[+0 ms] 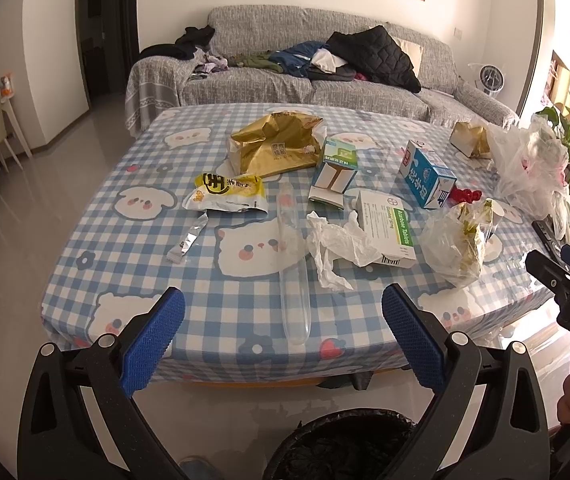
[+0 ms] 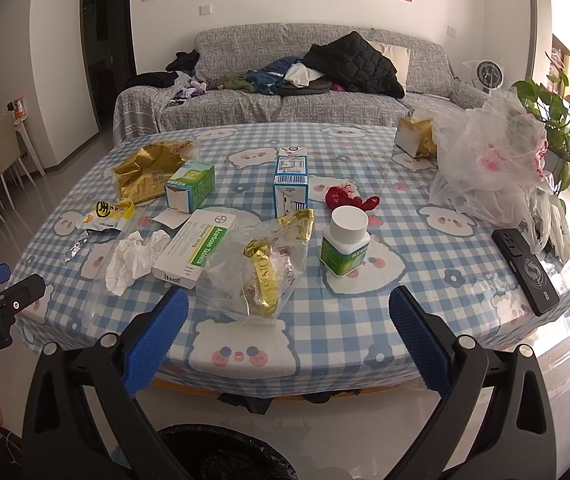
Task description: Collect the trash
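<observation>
Trash lies on the blue checked table [image 1: 133,216]: a gold bag [image 1: 275,146], a yellow snack packet [image 1: 227,192], a crumpled tissue [image 1: 339,246], a white-green tablet box [image 1: 389,226], a green carton [image 1: 335,170], a blue milk carton [image 1: 429,174] and a clear bag with gold wrappers [image 2: 267,264]. A white-capped bottle [image 2: 345,242] stands in the right wrist view. A black-lined bin [image 1: 345,446] sits on the floor below both grippers. My left gripper [image 1: 283,338] and right gripper [image 2: 289,338] are open and empty, held before the table's near edge.
A black phone [image 2: 525,270] lies at the table's right edge beside a heap of clear plastic bags [image 2: 493,168]. A tissue box [image 2: 415,136] sits at the far right. A clear plastic tube [image 1: 293,272] lies mid-table. A grey sofa [image 1: 305,76] stands behind.
</observation>
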